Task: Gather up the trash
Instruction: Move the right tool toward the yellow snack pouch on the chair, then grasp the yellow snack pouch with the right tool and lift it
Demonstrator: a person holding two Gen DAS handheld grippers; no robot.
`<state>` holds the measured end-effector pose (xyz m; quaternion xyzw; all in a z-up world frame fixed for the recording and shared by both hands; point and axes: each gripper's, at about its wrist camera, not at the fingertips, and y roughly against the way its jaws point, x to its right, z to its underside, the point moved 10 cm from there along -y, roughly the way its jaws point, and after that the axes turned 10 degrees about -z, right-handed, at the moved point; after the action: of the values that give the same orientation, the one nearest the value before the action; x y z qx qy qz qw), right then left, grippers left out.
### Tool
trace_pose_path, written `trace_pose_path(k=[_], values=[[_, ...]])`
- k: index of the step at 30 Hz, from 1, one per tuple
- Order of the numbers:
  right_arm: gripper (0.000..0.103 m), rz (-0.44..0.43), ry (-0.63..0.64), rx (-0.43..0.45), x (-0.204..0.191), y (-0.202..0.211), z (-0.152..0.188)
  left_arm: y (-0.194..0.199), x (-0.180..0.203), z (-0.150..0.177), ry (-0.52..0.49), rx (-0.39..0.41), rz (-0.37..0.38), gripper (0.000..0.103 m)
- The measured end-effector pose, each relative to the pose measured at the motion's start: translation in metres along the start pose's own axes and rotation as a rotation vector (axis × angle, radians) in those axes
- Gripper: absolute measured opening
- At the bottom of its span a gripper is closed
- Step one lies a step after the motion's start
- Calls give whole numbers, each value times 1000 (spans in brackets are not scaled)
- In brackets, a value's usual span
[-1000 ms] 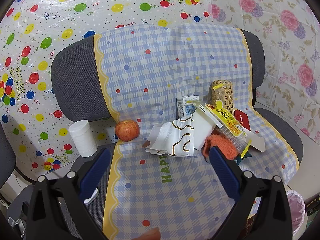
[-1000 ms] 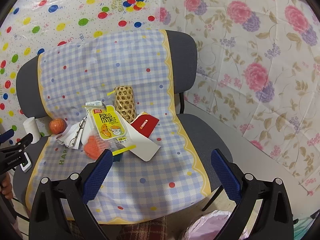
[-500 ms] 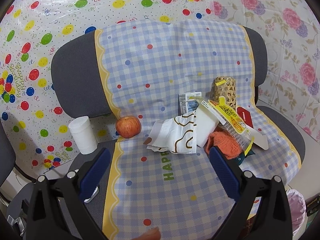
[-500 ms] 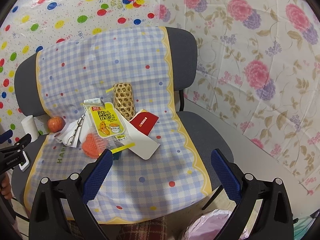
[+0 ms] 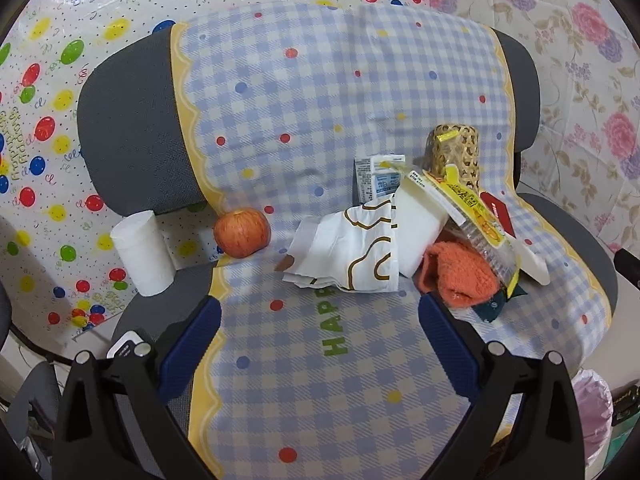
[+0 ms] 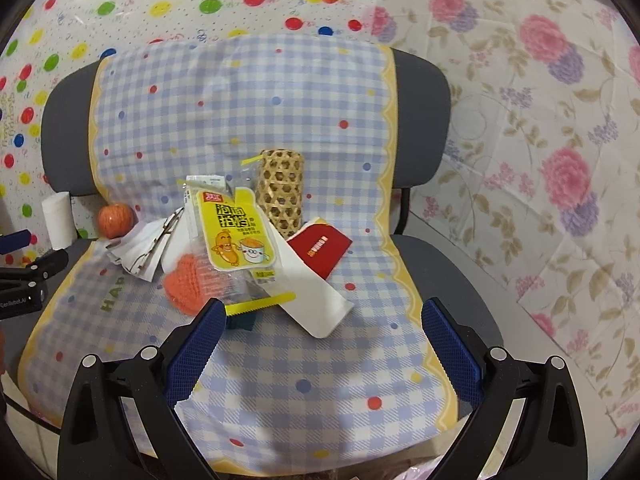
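Left wrist view: your left gripper [image 5: 320, 320] hovers above chair seat [image 5: 312, 380], jaws wide, empty. Right gripper [image 6: 320, 328] same. Trash pile [image 6: 236, 248] sits mid-seat against backrest, wrappers overlapping; apple [image 5: 241, 232] apart, probably not trash.

A home room: floral wallpaper [image 6: 560, 140] and an office chair [image 6: 424, 92] under party cloth [image 6: 240, 120].

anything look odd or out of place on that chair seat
Yes. A jumble lies on the seat: a yellow snack packet tilts across an orange knitted piece, with a crumpled paper wrapper beside them. A whole apple and a woven bamboo tube sit among them and hardly look like trash.
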<state>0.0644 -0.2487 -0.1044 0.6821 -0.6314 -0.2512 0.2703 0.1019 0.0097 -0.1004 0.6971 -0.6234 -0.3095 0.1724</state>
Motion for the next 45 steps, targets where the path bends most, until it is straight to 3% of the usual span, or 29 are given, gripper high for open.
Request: trace_pose_path(k=[7, 11, 22, 25, 26, 27, 28, 32, 35, 37, 38, 40, 41, 45], values=[[97, -77, -5, 84, -24, -24, -26, -12, -7, 0, -10, 18, -35, 96], [97, -86, 45, 62, -43, -49, -34, -23, -15, -2, -28, 38, -71, 96], [91, -83, 200, -40, -90, -125, -41, -56, -37, 8, -10, -34, -97, 96], [90, -74, 233, -55, -99, -140, -42, -63, -32, 11, 6, -65, -44, 96], [87, -61, 250, -57, -101, -144, -43, -66, -31, 12, 14, -75, -30, 96], [73, -51, 262, -60, -102, -148, -44, -67, -30, 12, 18, -79, -23, 96], [67, -33, 273, -74, -101, -153, -44, -69, -30, 13, 21, -81, -19, 96], [64, -19, 278, -92, -96, -159, -46, -72, -27, 13, 22, -84, -11, 96], [42, -35, 251, -64, -88, -148, -52, -69, -24, 11, 21, -78, -12, 96], [31, -61, 200, -29, -78, -136, -61, -65, -23, 10, 19, -70, -5, 96], [21, -69, 156, -1, -67, -126, -68, -64, -21, 8, 16, -67, 1, 96], [15, -75, 95, 33, -52, -113, -76, -60, -17, 6, 11, -55, 12, 96], [6, -92, 45, 61, -39, -101, -80, -57, -15, 6, 8, -47, 18, 96], [3, -159, -79, 128, -7, -67, -82, -42, -1, 2, -8, -3, 63, 96]])
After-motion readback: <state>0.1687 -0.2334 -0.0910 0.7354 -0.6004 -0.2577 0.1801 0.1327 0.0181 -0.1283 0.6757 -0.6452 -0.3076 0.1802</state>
